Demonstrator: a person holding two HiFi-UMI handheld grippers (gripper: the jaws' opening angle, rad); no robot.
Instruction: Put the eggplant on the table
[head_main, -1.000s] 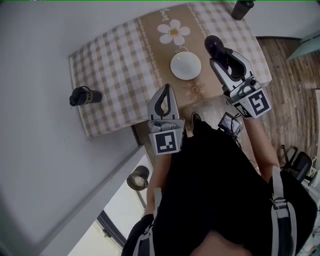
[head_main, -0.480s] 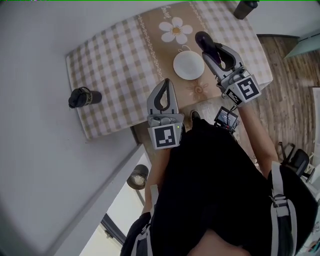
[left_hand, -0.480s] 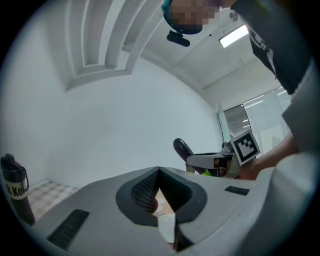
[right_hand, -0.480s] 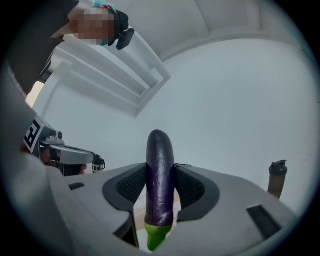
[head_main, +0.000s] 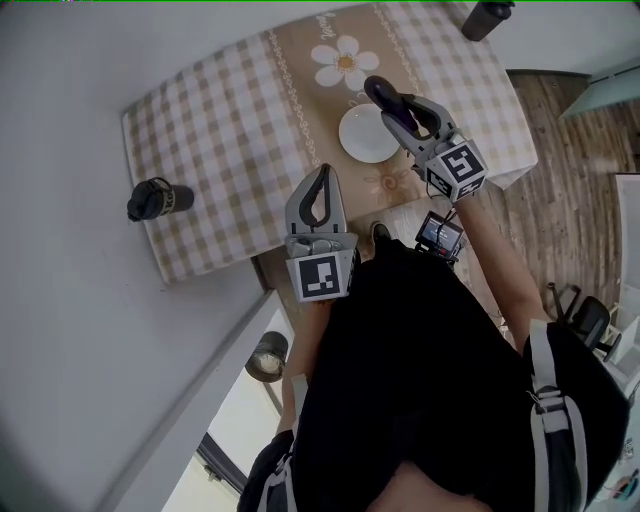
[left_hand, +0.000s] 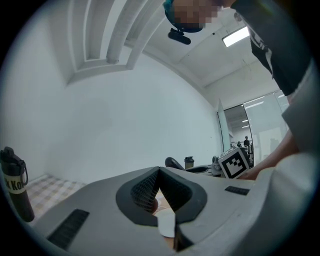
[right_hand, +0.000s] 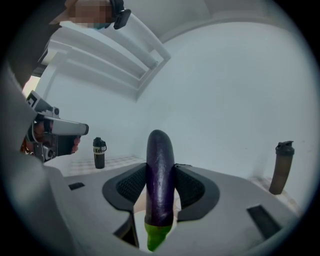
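With right gripper (head_main: 408, 115) clenched on eggplant (right_hand: 160, 170), steer past white plate (head_main: 358, 142), lower flat onto checked tablecloth (head_main: 220, 130), then release; left gripper (head_main: 324, 174) closed, empty.

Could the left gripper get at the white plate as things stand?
Probably yes: only bare tablecloth lies between the left gripper and the white plate, though the right gripper, holding the eggplant, overhangs the plate's right side.

Head view looks steeply down on the bench (head_main: 220, 130); left gripper view and right gripper view hug their jaws, both catching the black bottle (left_hand: 12, 182).
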